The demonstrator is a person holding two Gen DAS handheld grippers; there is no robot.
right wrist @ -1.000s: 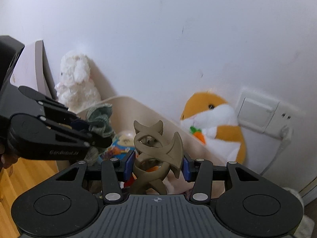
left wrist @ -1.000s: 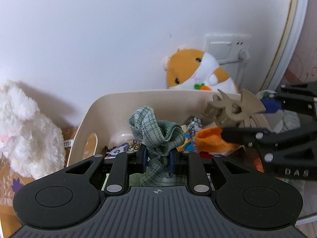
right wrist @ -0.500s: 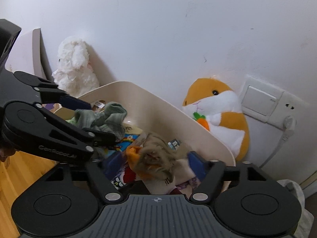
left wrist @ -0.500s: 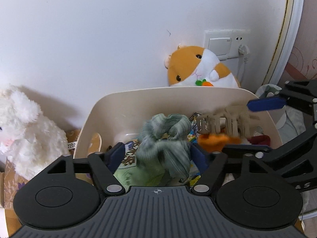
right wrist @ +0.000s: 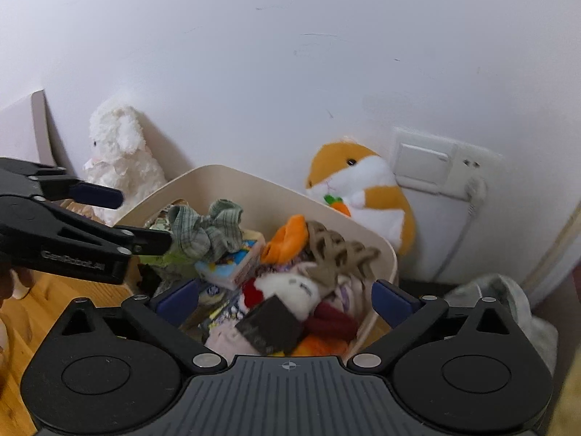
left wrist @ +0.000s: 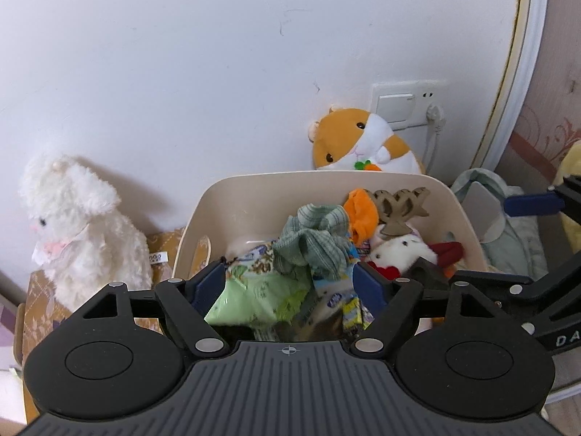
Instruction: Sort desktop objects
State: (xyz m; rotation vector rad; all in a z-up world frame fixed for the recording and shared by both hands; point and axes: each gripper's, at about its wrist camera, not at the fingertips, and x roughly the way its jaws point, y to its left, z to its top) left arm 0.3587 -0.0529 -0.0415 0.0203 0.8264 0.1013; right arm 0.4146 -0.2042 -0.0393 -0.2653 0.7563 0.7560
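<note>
Left wrist view: my left gripper (left wrist: 288,283) is spread wide and empty, above the near edge of the cream bin (left wrist: 450,196). Green scrunchie (left wrist: 316,239) lies mid-bin, just ahead of it. Right gripper (right wrist: 287,299): jaws opening, nothing pinched. Tan hair claw (right wrist: 336,254) lies toward the bin's far wall, long axis crosswise, nearer my right.
</note>
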